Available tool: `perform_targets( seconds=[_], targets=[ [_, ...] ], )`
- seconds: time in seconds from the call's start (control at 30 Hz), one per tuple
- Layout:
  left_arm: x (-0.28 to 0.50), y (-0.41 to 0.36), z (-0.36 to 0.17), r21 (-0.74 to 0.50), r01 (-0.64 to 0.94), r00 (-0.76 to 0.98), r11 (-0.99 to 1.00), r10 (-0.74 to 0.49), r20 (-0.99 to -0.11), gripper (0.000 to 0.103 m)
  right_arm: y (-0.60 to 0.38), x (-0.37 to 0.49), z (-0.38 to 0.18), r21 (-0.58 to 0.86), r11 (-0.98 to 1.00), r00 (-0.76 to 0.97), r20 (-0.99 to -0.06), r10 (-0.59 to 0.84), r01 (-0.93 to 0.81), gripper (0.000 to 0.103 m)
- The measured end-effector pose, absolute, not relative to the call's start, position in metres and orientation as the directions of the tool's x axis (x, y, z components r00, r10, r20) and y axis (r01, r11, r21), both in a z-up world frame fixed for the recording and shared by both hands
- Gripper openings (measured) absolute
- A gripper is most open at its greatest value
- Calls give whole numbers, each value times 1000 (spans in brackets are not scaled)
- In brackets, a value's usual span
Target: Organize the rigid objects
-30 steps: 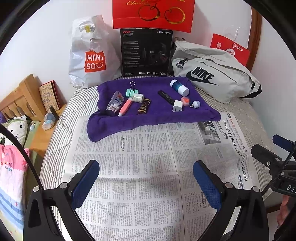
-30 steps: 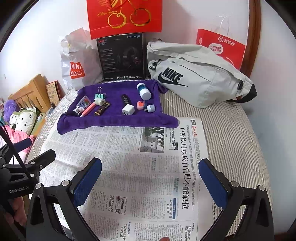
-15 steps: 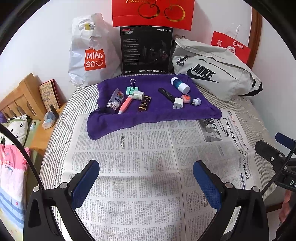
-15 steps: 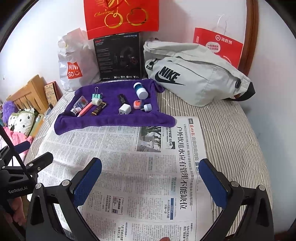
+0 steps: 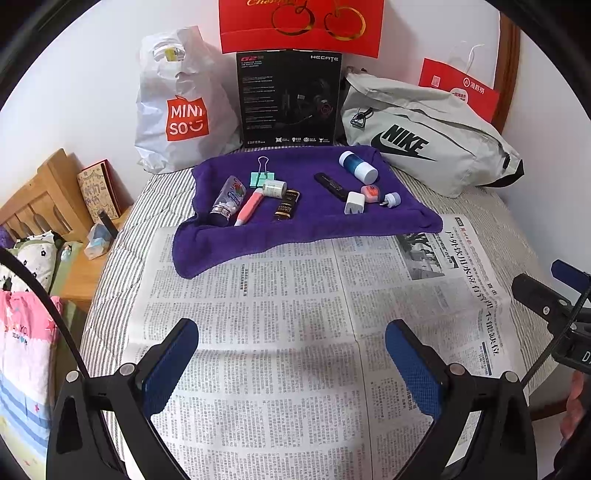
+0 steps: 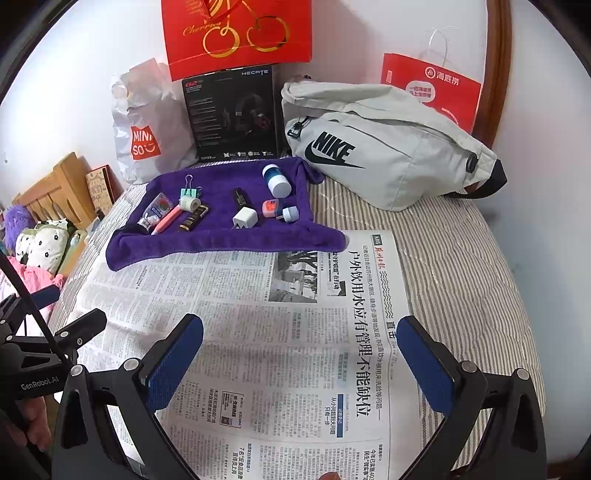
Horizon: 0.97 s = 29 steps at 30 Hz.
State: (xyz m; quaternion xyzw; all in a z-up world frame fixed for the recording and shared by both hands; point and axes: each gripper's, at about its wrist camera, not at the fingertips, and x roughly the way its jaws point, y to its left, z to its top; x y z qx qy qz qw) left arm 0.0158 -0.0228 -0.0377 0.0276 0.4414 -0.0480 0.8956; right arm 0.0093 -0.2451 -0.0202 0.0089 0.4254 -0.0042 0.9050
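MINISO on white bag (image 5: 177,107), NIKE on grey bag (image 5: 424,144), HECATE on black box (image 5: 290,98)

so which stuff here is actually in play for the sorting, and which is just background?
In play:
purple towel
binder clip
tube
pink pen
tape roll
white charger
blue-and-white bottle
newspaper
left tongs and right tongs, both open

Lying about:
Miniso bag
black box
Nike bag
red bags

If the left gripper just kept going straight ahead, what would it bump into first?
Probably the newspaper: the open left gripper points forward and down over it, with nothing between. If it skimmed above the paper, the purple towel would come next. Depth is hard to judge.
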Motion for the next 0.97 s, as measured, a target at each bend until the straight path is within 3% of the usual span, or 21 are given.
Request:
perform_targets(
  seconds=[0.97],
  targets=[
    [14, -19, -35, 9, 127, 620, 992, -72, -781, 102, -248, 9, -18, 16, 1000, 640, -768, 4, 12, 103]
  ],
)
